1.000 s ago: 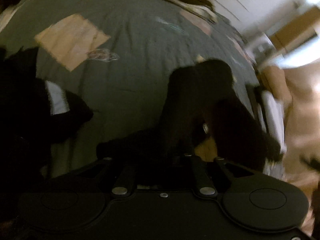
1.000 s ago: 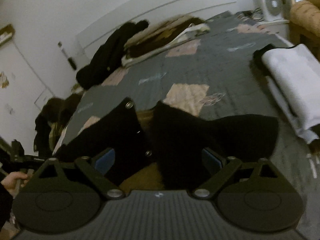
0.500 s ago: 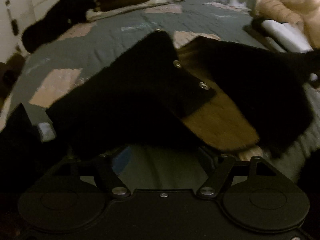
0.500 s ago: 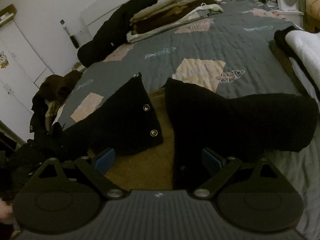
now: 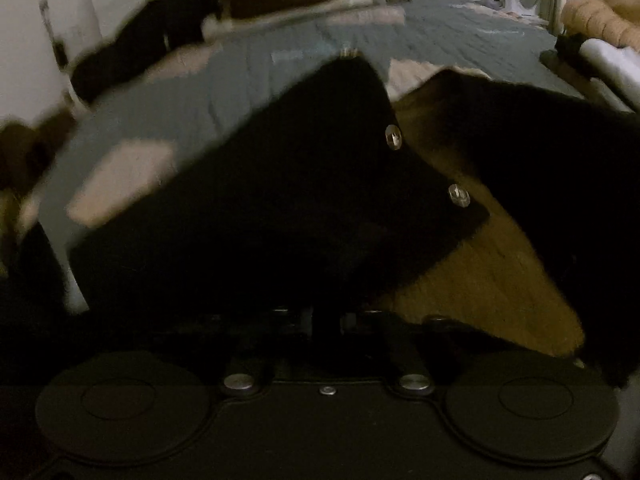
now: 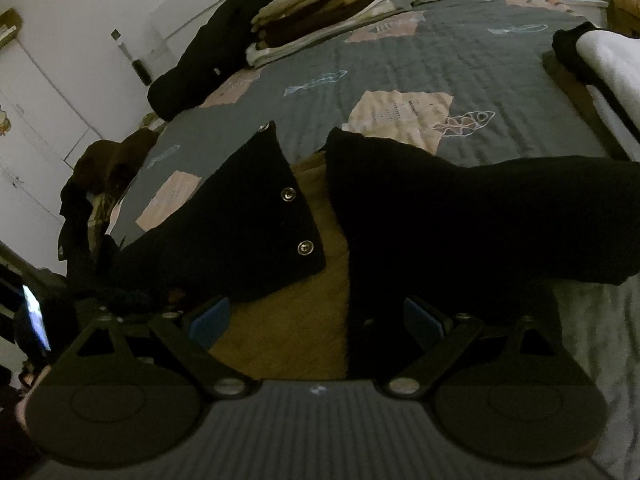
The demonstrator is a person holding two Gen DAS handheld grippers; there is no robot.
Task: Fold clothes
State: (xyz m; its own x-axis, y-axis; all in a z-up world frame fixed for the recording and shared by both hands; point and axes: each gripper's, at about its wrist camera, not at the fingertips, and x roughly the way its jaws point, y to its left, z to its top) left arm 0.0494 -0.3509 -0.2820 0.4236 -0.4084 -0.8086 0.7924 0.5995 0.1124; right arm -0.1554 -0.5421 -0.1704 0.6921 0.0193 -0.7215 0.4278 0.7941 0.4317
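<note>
A grey quilt [image 6: 440,64] with pale patches and fish motifs covers the bed, and white walls stand behind it. At the far end lies a stack of folded clothes [image 6: 340,8] beside a dark coat [image 6: 224,44]; a pale towel [image 6: 612,60] sits at the right edge.

The jacket [image 6: 460,216], black outside with a brown fleece lining [image 6: 296,332], lies spread open on the near part of the quilt. Its left front panel, edged with metal snaps [image 6: 287,194], is turned partly across the lining, and the right sleeve stretches off to the right.

The left gripper [image 5: 326,320] has its jaws drawn together at the near edge of the left panel. They look pinched on the black cloth there, though the dark fabric and blur make the contact hard to confirm. The right gripper [image 6: 316,312] stands wide open just above the near hem, its blue pads either side of the lining and the right panel's edge, gripping nothing.

The step in hand appears to be closing the front panels over the lining. To do it well, the left hand should carry its panel flat across, keeping the snap edge straight. The right should catch only the right panel's edge, not the lining under it, and lay it to meet the snaps without bunching.
</note>
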